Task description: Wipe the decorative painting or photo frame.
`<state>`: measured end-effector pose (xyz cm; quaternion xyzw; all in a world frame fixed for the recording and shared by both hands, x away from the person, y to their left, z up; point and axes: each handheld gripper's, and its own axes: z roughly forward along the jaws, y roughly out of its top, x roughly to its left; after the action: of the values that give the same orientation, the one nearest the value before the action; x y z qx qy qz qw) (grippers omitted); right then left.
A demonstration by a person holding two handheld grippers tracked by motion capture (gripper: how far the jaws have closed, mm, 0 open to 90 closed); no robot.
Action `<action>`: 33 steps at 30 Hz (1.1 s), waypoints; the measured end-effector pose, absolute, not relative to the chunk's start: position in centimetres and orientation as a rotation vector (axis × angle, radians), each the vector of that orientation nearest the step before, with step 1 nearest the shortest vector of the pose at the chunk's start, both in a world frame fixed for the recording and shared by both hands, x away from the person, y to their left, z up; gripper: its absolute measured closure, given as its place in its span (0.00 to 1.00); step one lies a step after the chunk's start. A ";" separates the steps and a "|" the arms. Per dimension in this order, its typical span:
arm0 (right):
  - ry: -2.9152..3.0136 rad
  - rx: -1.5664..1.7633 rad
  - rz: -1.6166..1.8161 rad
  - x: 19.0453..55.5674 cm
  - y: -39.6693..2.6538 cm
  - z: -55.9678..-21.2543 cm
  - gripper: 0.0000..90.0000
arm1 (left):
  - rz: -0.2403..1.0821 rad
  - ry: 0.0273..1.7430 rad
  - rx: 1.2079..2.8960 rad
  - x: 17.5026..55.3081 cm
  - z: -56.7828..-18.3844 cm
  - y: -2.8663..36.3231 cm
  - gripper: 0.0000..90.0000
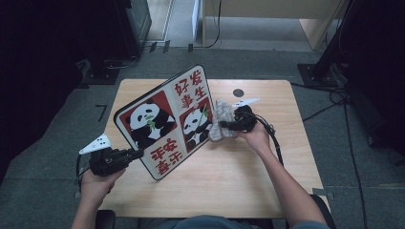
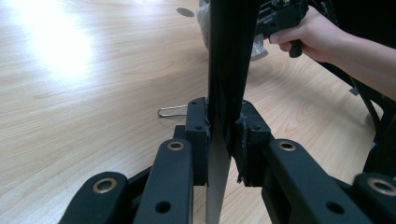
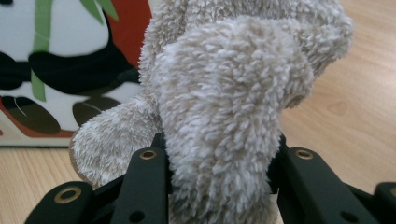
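Left gripper (image 1: 136, 153) clamped on the lower edge of the tilted red-and-white panda-print board (image 1: 165, 121); right gripper (image 1: 223, 125) closed on a fluffy beige cloth (image 1: 220, 123), pressed against the board's right edge (mid-table). Risk: wiping pressure twisting the thin board loose, or snagging the pile.

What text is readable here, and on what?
"好事发生": red characters, top right panel of the panda board.
"平安喜乐": red characters, bottom panel of the board; the last character is blurred, so that reading is a guess.
Nothing readable on the fluffy cloth or the table.
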<state>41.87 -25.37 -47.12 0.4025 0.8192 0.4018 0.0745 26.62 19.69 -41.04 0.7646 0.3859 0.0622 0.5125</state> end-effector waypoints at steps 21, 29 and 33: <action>2.255 1.239 1.204 39.3 -30.1 -44.6 0.72 | 0.163 0.935 1.833 26.7 -40.9 20.0 0.87; 2.234 1.291 1.143 38.0 -32.7 -45.0 0.72 | 0.164 0.932 1.831 27.0 -40.9 20.1 0.86; 2.223 1.320 1.089 37.6 -34.0 -45.5 0.72 | 0.171 0.938 1.828 27.0 -40.9 20.2 0.86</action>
<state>37.59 -34.04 -45.50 0.4638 0.7813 0.3828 0.1671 26.97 20.20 -40.88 0.7606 0.3904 0.0709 0.5138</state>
